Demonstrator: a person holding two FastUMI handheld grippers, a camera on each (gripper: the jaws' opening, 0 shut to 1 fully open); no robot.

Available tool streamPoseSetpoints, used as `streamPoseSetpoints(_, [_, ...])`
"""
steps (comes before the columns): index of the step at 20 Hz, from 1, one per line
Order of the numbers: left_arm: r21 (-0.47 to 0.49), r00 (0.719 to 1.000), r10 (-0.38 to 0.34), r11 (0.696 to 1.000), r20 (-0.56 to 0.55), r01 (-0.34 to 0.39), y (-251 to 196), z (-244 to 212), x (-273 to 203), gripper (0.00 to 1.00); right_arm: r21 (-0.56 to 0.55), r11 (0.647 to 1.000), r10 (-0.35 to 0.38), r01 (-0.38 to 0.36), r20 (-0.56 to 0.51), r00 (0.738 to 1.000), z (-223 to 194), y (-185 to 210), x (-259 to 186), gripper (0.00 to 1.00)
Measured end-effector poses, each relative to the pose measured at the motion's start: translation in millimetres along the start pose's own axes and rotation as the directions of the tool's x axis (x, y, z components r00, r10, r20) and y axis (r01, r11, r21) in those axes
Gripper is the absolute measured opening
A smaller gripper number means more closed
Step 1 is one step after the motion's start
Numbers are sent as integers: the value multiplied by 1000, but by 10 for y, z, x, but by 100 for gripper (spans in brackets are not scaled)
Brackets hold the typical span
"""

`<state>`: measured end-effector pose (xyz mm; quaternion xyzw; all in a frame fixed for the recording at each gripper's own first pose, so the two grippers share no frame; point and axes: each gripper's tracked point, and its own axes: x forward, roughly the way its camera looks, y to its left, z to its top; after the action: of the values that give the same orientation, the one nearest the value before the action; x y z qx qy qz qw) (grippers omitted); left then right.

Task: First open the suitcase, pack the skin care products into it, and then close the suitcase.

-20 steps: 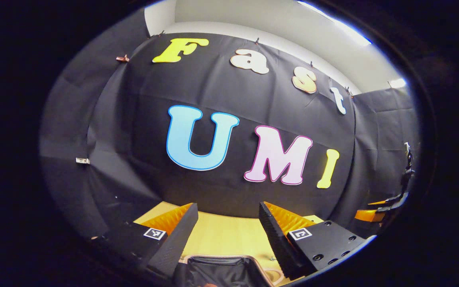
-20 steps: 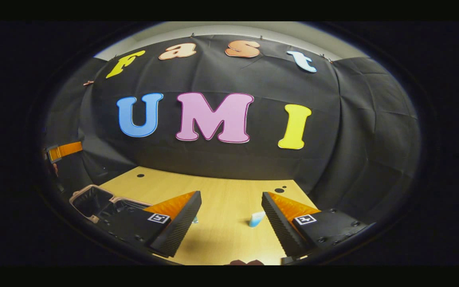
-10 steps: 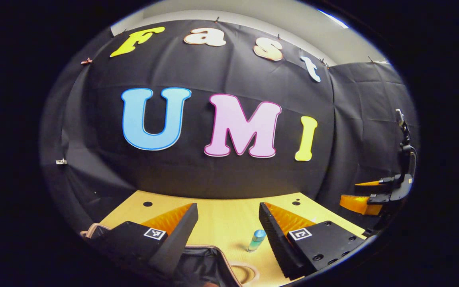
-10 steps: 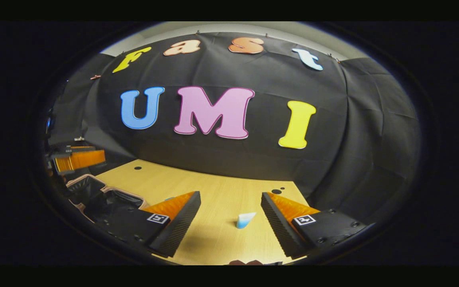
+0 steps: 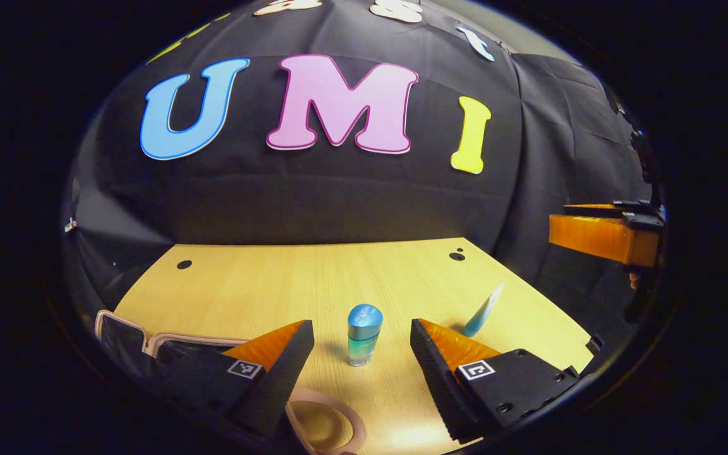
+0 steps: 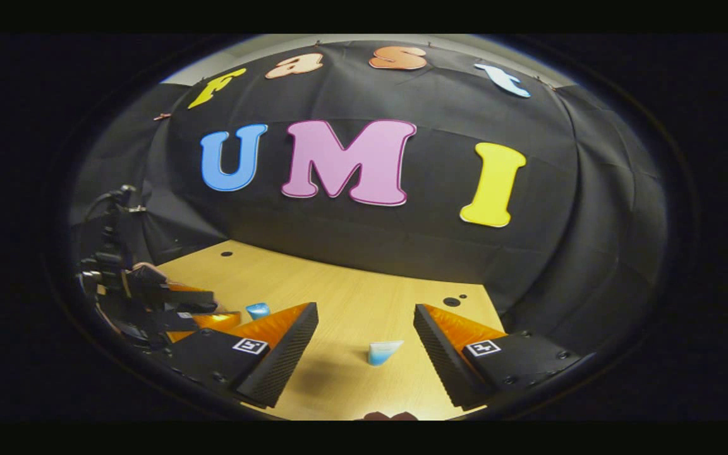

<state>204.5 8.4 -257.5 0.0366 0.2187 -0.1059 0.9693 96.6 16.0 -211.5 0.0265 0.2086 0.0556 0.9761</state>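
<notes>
Between the left gripper's spread fingers stands a bottle; right gripper's spread fingers flank a tube.

Table bears bottle, tube, suitcase.

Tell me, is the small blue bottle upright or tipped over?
Upright: the blue bottle stands cap-up on the table.

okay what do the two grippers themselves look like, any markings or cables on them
Each gripper, left gripper and right gripper, has two wedge-shaped fingers with ribbed inner faces on dark blocky mounts with screw holes. Each mount carries a small square black-and-white marker. Dark cables rise behind the left gripper, seen in the right gripper view.
</notes>
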Motion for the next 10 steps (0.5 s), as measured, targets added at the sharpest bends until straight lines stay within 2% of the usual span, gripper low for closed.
streamPoseSetpoints(5, [11,995,24,1000,-101,-23,-15,-411,653,97,19,1000,16,-15,-45,999,-234,-210,176,97])
streamPoseSetpoints(8, [2,990,31,1000,-141,-31,17,-556,916,97,21,1000,-2,3,-68,998,-352,-391,224,97])
streamPoseSetpoints(9, [-3,988,23,1000,-150,-24,1,-586,969,97,22,1000,-10,12,-81,997,-415,-448,243,100])
streamPoseSetpoints(10, [2,986,42,999,-160,-43,43,-619,1008,94,27,999,-18,20,-95,995,-488,-500,259,97])
